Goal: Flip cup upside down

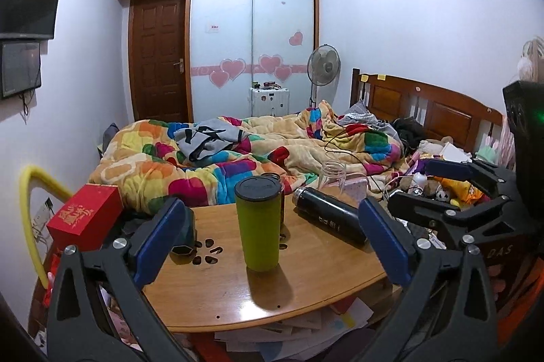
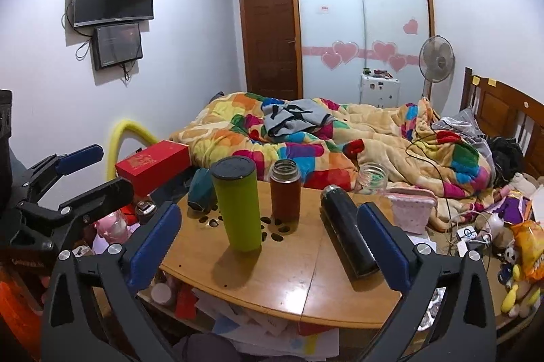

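A green cup (image 1: 259, 224) with a dark lid stands upright on the wooden table (image 1: 306, 287); it also shows in the right wrist view (image 2: 238, 204). My left gripper (image 1: 272, 238) is open and empty, its blue pads either side of the cup but nearer the camera. My right gripper (image 2: 270, 243) is open and empty above the table's front, also seen from the side in the left wrist view (image 1: 438, 188). The left gripper appears at the left of the right wrist view (image 2: 91, 171).
A black flask (image 2: 346, 229) lies on its side on the table (image 2: 289, 280). A brown bottle (image 2: 285, 190), a clear jar (image 2: 373, 177), a teal object (image 2: 200, 192) and a pink pouch (image 2: 411, 209) stand at the back. A red box (image 2: 153, 165) and the bed lie beyond.
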### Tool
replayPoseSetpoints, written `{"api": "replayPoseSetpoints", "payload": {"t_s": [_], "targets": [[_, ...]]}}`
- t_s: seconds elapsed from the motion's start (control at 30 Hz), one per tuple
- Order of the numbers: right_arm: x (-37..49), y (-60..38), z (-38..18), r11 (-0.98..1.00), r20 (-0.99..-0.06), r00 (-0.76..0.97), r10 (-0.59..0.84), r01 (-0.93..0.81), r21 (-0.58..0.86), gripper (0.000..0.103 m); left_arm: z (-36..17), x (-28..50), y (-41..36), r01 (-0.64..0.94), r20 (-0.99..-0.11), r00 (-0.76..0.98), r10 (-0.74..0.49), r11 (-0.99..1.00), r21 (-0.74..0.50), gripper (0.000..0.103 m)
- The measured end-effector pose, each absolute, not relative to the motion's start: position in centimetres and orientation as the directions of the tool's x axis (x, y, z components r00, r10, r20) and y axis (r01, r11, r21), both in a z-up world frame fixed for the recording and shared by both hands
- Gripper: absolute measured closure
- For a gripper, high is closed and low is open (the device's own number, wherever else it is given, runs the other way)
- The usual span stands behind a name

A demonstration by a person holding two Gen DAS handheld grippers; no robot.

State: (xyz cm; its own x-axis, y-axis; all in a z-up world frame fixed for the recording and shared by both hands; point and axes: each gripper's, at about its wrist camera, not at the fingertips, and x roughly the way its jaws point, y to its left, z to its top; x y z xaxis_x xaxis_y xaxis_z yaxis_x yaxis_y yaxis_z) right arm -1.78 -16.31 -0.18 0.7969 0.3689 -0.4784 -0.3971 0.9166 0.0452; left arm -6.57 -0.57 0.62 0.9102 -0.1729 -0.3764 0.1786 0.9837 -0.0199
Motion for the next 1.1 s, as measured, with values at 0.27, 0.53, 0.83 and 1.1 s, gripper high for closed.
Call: {"api": "replayPoseSetpoints", "payload": {"t_s": [0.27, 0.53, 0.83, 1.1], "targets": [[-2.1, -17.0, -0.3, 0.928, -0.481, 0.805, 0.348, -0.369, 0.054, 0.0, 0.5, -6.6, -0.6, 0.185, -0.375, 0.909, -0.181, 0.982, -0.026, 0.0], [-2.3, -17.1, -0.1, 0.929, -0.476, 0.808, 0.347, -0.367, 0.054, 0.0, 0.4, -6.3, -0.2, 0.178, -0.376, 0.909, -0.182, 0.983, -0.045, 0.0], [-2.5, -16.8, 0.4, 0.928, -0.472, 0.81, 0.348, -0.368, 0.051, 0.0, 0.5, -6.1, 0.4, 0.173, -0.378, 0.906, -0.189, 0.982, -0.075, 0.0], [-2.7, -16.6, 0.8, 0.927, -0.462, 0.816, 0.349, -0.374, 0.04, 0.0, 0.6, -6.1, 0.3, 0.171, -0.374, 0.909, -0.187, 0.982, -0.074, 0.0]]}}
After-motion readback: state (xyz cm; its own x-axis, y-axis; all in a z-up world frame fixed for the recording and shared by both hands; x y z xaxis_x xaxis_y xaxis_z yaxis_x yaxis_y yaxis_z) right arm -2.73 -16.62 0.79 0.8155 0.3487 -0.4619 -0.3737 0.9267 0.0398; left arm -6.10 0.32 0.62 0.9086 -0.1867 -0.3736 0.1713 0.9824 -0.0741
